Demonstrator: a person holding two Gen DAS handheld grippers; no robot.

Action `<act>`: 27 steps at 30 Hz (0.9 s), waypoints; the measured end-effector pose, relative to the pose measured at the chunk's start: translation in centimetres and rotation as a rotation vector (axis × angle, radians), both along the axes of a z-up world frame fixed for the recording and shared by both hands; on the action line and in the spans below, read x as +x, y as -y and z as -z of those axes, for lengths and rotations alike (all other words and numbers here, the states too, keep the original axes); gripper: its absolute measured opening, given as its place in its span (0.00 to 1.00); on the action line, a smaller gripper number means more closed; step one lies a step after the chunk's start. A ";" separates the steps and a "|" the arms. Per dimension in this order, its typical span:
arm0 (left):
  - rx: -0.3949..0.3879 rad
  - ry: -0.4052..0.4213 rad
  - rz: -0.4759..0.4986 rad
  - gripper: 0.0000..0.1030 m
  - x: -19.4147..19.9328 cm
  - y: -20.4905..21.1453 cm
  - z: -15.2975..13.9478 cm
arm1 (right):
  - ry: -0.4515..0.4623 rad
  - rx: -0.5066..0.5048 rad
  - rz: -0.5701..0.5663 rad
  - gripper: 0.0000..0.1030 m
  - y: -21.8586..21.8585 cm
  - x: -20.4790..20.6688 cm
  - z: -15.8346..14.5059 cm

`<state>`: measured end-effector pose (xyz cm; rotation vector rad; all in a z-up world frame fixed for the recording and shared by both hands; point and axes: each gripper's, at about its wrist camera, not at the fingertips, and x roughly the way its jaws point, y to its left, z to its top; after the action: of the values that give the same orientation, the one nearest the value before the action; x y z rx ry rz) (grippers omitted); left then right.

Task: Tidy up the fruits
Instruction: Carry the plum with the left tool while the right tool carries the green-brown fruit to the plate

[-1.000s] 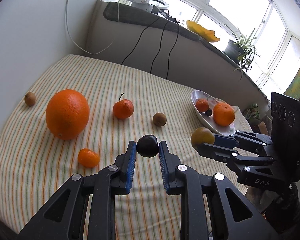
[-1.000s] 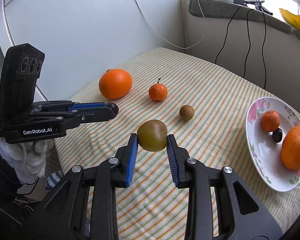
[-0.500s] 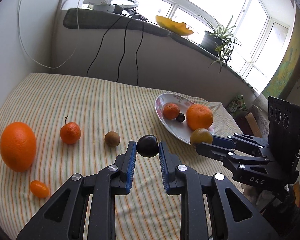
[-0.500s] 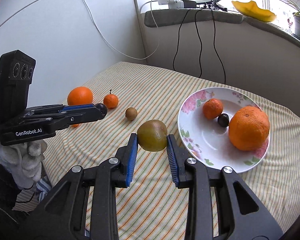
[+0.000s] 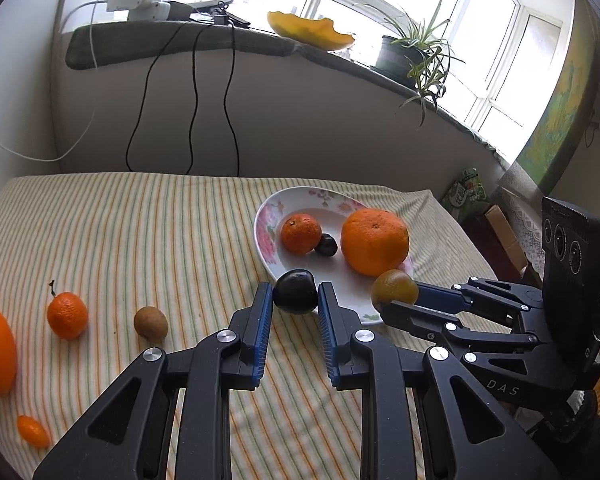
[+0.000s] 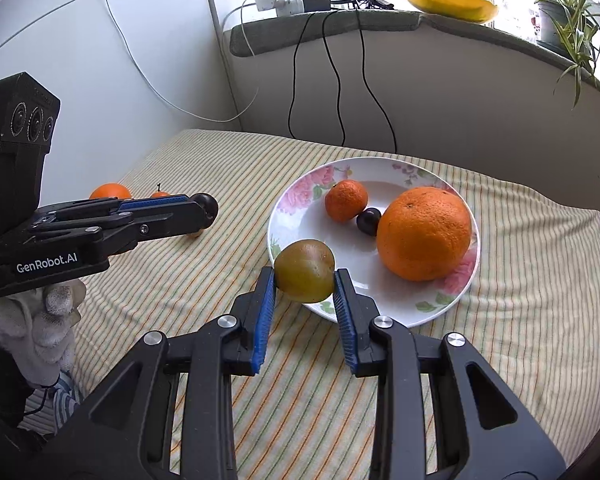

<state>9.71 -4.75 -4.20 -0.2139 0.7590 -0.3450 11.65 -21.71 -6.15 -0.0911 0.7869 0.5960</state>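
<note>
Three fruits sit on the white floral plate (image 6: 472, 276) centre-frame; left gripper (image 5: 295, 308) clamps a dark round plum (image 5: 295, 291), right gripper (image 6: 304, 286) clamps a green-brown round fruit (image 6: 305, 271), four loose fruits left at lower left.

White lettering "GenRobot.AI" stands on the black plastic left tongs (image 6: 204, 210). Pale letters "DAS" stand on the black plastic right tongs (image 5: 394, 292).
</note>
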 end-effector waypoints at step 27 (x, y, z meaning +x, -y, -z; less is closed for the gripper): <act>0.056 -0.047 0.050 0.21 2.6 3.5 1.5 | -0.055 0.008 0.041 0.30 1.5 2.2 1.9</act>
<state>12.34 -8.22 -5.74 -0.1508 0.8207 -0.3660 13.83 -23.24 -8.03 -0.0514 0.8380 0.5641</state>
